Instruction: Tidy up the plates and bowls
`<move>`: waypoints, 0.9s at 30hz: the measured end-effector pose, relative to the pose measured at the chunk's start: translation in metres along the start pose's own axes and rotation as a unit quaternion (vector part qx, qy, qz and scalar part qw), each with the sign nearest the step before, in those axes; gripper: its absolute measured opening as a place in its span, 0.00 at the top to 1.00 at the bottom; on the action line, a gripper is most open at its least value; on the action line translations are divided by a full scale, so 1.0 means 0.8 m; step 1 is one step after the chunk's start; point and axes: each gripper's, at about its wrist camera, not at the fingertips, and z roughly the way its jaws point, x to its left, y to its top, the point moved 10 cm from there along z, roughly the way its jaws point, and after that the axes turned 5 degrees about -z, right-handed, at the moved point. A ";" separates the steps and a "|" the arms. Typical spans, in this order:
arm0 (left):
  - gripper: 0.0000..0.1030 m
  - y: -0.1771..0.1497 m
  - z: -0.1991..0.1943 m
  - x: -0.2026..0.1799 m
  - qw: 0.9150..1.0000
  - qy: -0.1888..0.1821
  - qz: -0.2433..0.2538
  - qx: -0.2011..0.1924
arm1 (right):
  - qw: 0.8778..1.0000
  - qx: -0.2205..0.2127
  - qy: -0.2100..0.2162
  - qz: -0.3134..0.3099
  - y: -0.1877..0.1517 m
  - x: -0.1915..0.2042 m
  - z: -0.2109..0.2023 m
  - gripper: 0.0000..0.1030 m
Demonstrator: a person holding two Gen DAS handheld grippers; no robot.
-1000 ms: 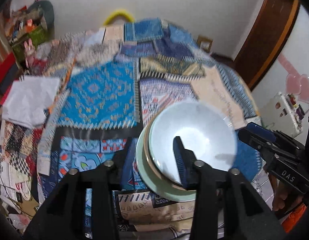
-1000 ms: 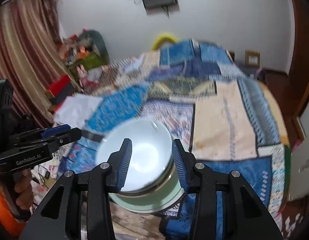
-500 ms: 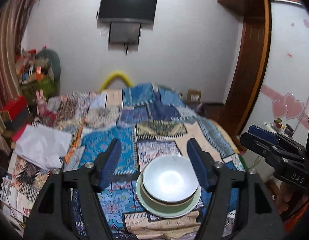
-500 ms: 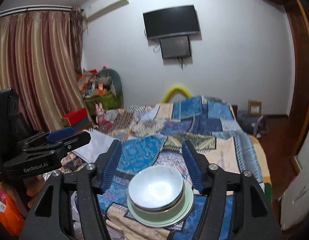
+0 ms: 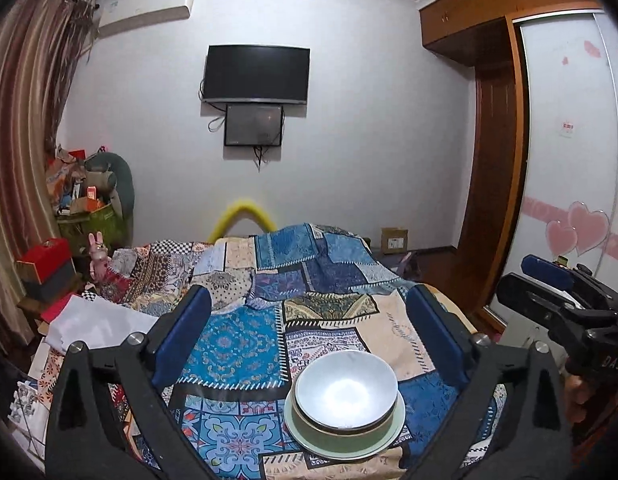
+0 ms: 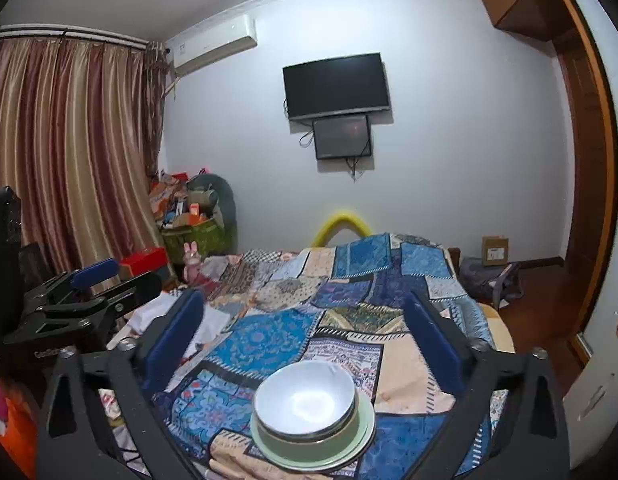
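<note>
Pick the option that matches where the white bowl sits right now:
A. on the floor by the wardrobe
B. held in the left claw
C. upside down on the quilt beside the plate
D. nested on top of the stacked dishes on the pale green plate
D: the white bowl sits upright atop another dish on the pale green plate, on the patchwork quilt, and neither claw touches it.

Glossy glazed bowl [image 5: 346, 392] on plate [image 5: 309, 438]; matt printed cloth bedspread [image 5: 245, 344].
</note>
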 end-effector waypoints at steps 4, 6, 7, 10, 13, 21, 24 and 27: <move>0.00 0.003 -0.006 0.001 1.000 0.003 -0.002 -0.013 | 1.000 -0.001 -0.004 -0.002 -0.001 -0.002 0.000 0.00; 0.00 0.003 -0.005 0.001 1.000 0.002 0.000 -0.014 | 1.000 0.000 -0.003 -0.001 -0.003 -0.002 -0.001 0.00; 0.00 0.002 -0.004 0.001 1.000 0.001 0.000 -0.013 | 1.000 0.000 -0.003 -0.001 -0.003 -0.002 -0.002 0.00; 0.00 0.001 -0.003 0.002 1.000 0.000 -0.001 -0.013 | 1.000 -0.001 -0.003 -0.002 -0.003 -0.002 -0.002 0.00; 0.00 0.000 -0.003 0.002 1.000 -0.002 -0.002 -0.011 | 1.000 -0.001 -0.002 -0.002 -0.004 -0.002 -0.003 0.00; 0.00 -0.001 -0.002 0.003 1.000 -0.003 -0.001 -0.010 | 1.000 0.000 0.000 -0.001 -0.004 -0.002 -0.005 0.00; 0.00 -0.003 0.000 0.001 1.000 -0.005 0.001 -0.009 | 1.000 0.000 0.001 0.000 -0.004 -0.001 -0.005 0.00; 0.00 -0.005 0.001 0.000 1.000 -0.005 0.002 -0.008 | 1.000 0.000 0.000 0.000 -0.003 -0.001 -0.004 0.00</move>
